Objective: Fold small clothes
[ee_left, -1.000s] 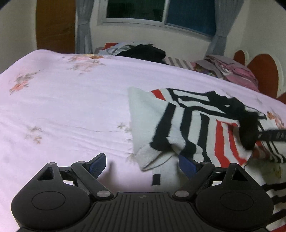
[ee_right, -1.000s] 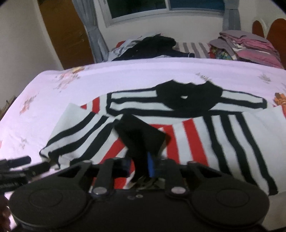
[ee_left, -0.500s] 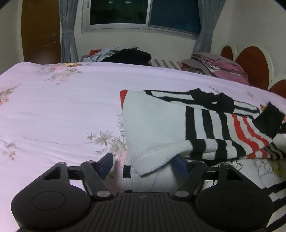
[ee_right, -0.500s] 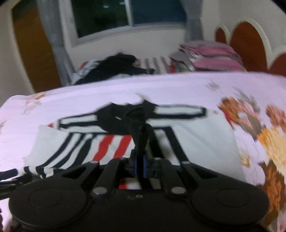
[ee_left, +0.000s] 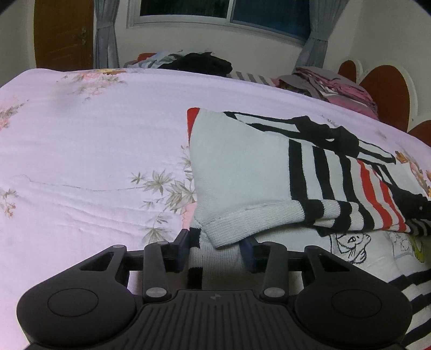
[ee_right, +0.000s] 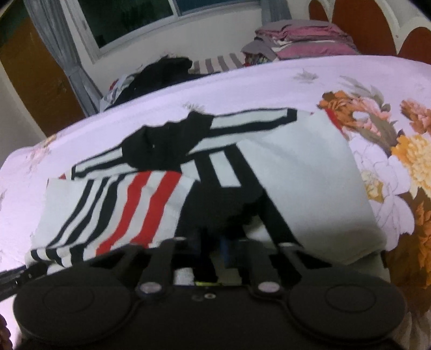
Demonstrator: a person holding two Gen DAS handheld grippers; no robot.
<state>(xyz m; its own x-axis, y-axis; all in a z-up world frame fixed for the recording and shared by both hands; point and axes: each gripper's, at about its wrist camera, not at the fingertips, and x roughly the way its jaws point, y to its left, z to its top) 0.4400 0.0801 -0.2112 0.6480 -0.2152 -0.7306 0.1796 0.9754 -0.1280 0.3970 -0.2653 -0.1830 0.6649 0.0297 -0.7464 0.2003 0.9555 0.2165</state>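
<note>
On a bed covered with a pale lilac flowered sheet (ee_left: 89, 150) lies a small knitted sweater (ee_left: 242, 172), white with black and red stripes and a black collar, its sleeves folded in across the body. Seen from the left wrist, the left gripper (ee_left: 216, 249) sits low at the near left edge of the sweater, and its jaws are closing: the white ribbed cuff and a bit of striped hem lie between the two blue pads, which stand close on either side of the cloth, though they do not look to be pressing it yet. Seen from the right wrist, the same sweater (ee_right: 304, 172) spreads across the middle of the sheet (ee_right: 242, 88), the white part to the right and the red and black stripes to the left. The right gripper (ee_right: 212, 246) has its jaws clenched tight on a dark fold of the sweater, a black piece that rises from the pads and drapes over the striped front. A dark tip of the other tool shows at the lower left edge of that view. Farther back, by the wall under the window (ee_left: 223, 10), lie a heap of dark clothes (ee_left: 204, 63) and a stack of folded pinkish clothes (ee_right: 304, 40) beside a headboard (ee_left: 388, 91) with rounded red panels.
</note>
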